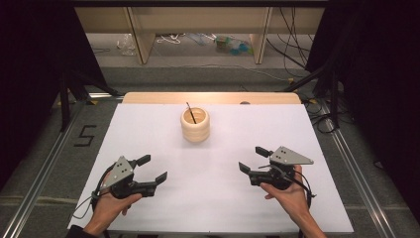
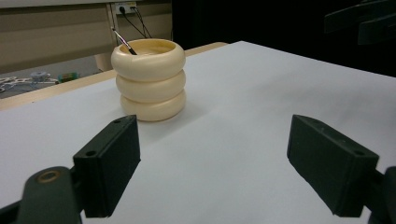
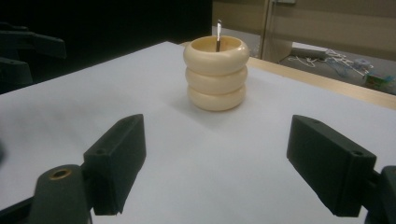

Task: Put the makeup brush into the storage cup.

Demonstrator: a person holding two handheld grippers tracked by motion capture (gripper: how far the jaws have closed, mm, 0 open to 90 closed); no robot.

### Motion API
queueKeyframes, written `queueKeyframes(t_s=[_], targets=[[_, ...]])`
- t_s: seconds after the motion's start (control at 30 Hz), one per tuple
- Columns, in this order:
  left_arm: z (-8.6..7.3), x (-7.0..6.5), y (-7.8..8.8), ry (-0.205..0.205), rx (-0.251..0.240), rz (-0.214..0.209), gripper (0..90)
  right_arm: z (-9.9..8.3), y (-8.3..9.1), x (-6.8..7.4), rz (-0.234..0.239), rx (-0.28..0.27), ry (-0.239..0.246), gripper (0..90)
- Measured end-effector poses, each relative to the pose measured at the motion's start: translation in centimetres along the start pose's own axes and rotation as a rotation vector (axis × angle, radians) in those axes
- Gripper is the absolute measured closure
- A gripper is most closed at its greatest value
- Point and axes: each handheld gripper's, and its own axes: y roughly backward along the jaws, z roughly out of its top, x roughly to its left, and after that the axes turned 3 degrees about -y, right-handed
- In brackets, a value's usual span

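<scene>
A cream ribbed holder [image 1: 195, 125] made of three stacked rings stands upright on the white table top [image 1: 213, 198], near its far middle. A thin dark stick [image 1: 191, 112] leans inside it, its tip above the rim. My left gripper [image 1: 152, 168] is held at the near left, open, nothing between its jaws. My right gripper [image 1: 253, 159] is at the near right, open too and bare. The holder [image 2: 149, 79] stands ahead and left in the left gripper view, with the stick [image 2: 124, 42] in it. In the right gripper view the holder [image 3: 217, 72] stands straight ahead, well beyond the jaws.
A wooden board edge [image 1: 210, 97] runs along the table's far side. Beyond it are wooden furniture legs [image 1: 141, 39], loose cables [image 1: 292, 44] and small clutter on the floor. Dark curtains flank both sides. Metal rails [image 1: 44, 168] run beside the table.
</scene>
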Motion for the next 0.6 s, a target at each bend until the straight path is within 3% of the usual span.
queueKeyframes(t_s=[0.6], targets=[[0.0, -0.1, 0.0, -0.004, 0.001, -0.002, 17.3, -1.0, 1.3, -0.6, -0.028, -0.024, 0.019, 20.5]])
